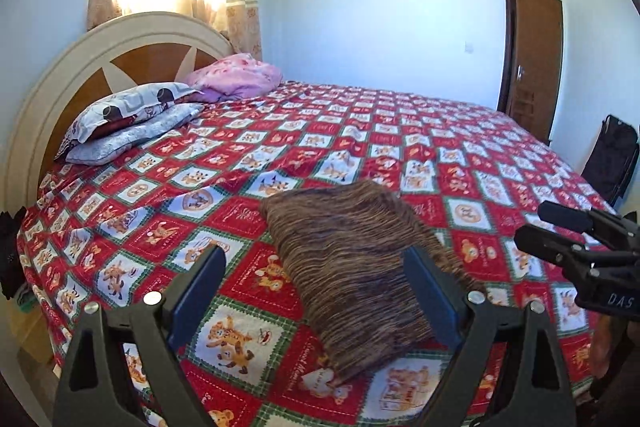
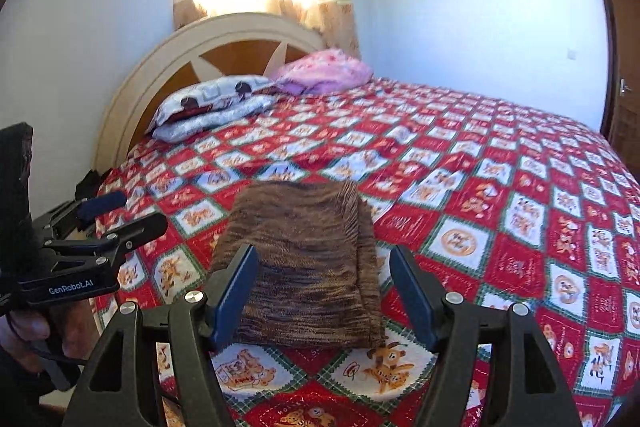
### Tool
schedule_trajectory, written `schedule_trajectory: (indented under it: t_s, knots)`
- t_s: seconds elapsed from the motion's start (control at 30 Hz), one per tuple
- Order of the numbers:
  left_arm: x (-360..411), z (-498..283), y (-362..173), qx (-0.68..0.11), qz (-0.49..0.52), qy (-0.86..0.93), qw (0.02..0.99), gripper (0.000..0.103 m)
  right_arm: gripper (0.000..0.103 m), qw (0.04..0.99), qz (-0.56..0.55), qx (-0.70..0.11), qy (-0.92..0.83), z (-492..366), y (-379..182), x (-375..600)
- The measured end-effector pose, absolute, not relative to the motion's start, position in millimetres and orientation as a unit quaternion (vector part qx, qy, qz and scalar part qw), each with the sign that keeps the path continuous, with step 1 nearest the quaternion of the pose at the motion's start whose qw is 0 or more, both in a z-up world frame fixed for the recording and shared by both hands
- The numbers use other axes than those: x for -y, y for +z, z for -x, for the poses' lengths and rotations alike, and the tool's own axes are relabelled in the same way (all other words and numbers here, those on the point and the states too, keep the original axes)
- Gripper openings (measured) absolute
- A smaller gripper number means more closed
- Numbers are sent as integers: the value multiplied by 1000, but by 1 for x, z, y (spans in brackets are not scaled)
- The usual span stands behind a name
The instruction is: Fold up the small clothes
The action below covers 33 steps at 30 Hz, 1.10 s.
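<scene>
Left wrist view: left gripper (image 1: 316, 283) held above the near edge of the bed (image 1: 500, 163), tongs wide apart, nothing between them. The brown striped garment (image 1: 352, 267) lies flat on the red patterned bedspread, already a compact rectangle, its near end just ahead of the fingers. Right gripper (image 1: 540, 227) enters from the right, clear of the cloth, tongs parted and empty. Pillows (image 1: 132, 119) and a pink bundle (image 1: 236, 75) sit far off by the headboard.

Right wrist view: right gripper (image 2: 324, 291) hangs over the near edge of the garment (image 2: 300, 267), tongs spread, gripping nothing; contact with the cloth cannot be told. Left gripper (image 2: 120, 211) is off to the left, beside the cloth, also open.

Judgement: the piece looks folded at least once. If another fold is due, pinch both near corners together, take all layers, lift evenly, carry to the far edge, align edges before letting go. Knit looks soft and may sag or slip.
</scene>
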<state>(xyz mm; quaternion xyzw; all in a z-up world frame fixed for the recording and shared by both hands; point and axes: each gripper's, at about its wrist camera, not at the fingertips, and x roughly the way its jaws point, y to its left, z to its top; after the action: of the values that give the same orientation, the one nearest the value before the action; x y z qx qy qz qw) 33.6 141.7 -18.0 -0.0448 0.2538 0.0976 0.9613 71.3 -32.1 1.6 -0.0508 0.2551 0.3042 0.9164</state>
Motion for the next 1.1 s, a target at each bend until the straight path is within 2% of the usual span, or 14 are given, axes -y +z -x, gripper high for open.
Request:
schedule_trajectory:
  t_s: [1.1]
  knots:
    - [-136, -24, -8, -237, 44, 103, 965, 93, 70, 924, 33, -242, 294, -56, 13, 36]
